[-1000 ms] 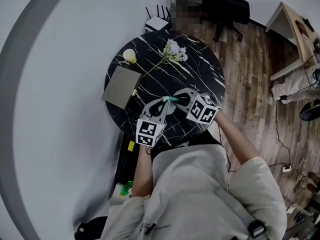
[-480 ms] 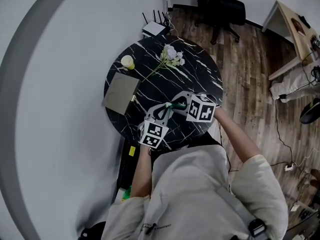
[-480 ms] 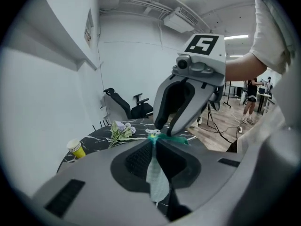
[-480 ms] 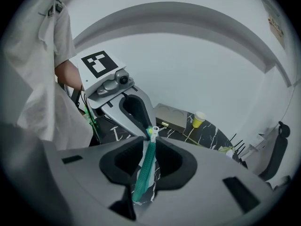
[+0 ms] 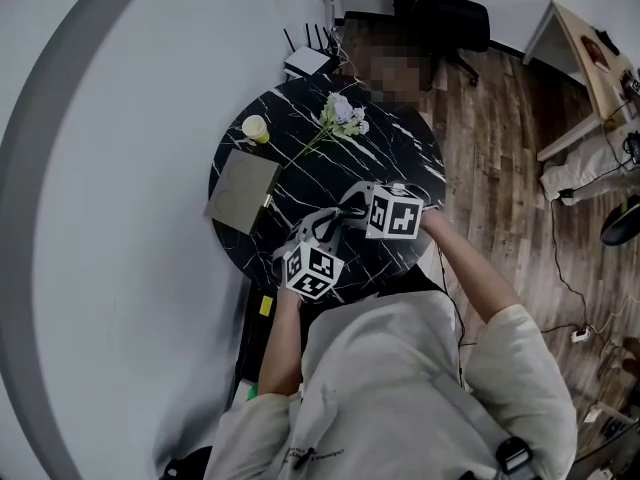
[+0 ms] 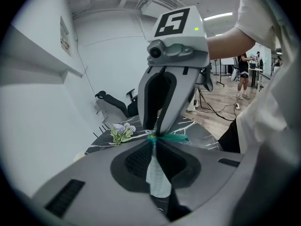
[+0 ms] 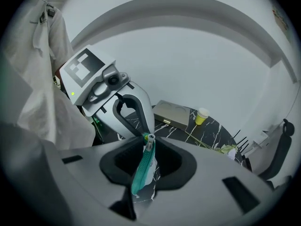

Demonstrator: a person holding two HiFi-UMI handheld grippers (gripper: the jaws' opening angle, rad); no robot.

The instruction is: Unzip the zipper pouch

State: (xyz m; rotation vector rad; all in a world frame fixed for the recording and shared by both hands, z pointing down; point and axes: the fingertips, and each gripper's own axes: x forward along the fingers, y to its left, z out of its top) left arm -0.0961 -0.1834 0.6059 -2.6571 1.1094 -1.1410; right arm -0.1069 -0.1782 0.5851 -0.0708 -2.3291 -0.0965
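The pouch (image 6: 158,179) is pale fabric with a teal zipper (image 7: 142,166). It hangs between the two grippers above the near edge of the round black marble table (image 5: 400,138). My left gripper (image 6: 153,138) is shut on the pouch's fabric just below the zipper end. My right gripper (image 7: 148,138) faces it tip to tip. It is shut on the zipper, with the metal slider (image 7: 150,137) at its fingertips and the teal tape trailing down between its jaws. In the head view, the left gripper (image 5: 332,224) and the right gripper (image 5: 348,208) meet and mostly hide the pouch.
A spray of pale flowers (image 5: 343,114) lies at the far side of the table. At the left are a yellow cup (image 5: 256,128) and a flat grey box (image 5: 243,183). A black office chair (image 5: 452,18) stands on the wooden floor behind the table.
The two grippers have drawn slightly closer together over the table's near edge. The green zipper that showed between them in the head view is now hidden.
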